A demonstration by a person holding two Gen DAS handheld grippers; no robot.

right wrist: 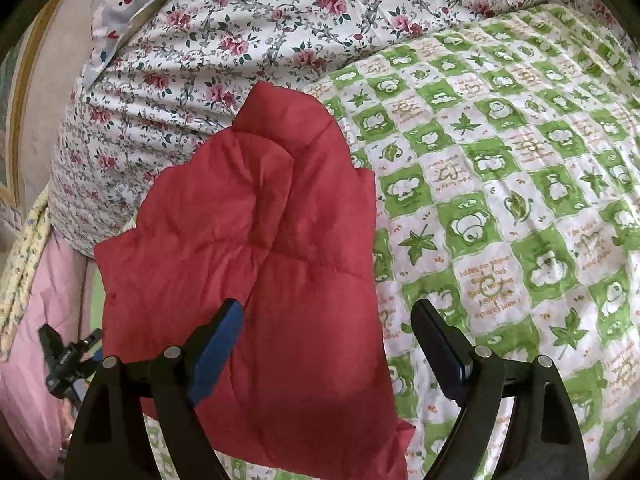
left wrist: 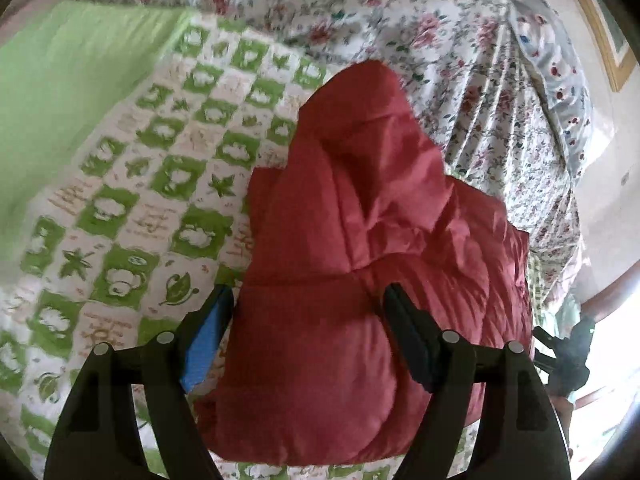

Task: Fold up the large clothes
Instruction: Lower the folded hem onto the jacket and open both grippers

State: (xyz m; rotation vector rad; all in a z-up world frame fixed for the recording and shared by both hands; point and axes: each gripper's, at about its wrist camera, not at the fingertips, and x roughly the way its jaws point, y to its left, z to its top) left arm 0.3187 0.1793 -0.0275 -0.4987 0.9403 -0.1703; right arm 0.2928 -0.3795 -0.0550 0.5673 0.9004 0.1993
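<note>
Mostly done, by the look of it: the red puffer jacket lies on the bed as a compact folded bundle, hood end pointing far, body doubled up near the camera. What's left is probably only squaring the near edges or one more fold; can't tell if the sleeves are tucked under.

Left gripper is spread, nothing pinched. Its blue-padded finger sits just off the jacket's left edge, the black one over the red fabric, whether touching is unclear. Right gripper is also spread wide, empty. Its blue pad is above the jacket, its black finger over the bed cover just right of the jacket's right edge.

Materials: jacket is quilted, puffy, slightly shiny shell with stitched channels and soft creases. Will spring back, so folds likely won't stay flat. Bed cover is a thin quilt, green-and-white checks with bear and leaf prints, lightly wrinkled. Floral duvet is bunched up on the far side, touching the hood end. Plain green pillow far left in the left wrist view.
</note>
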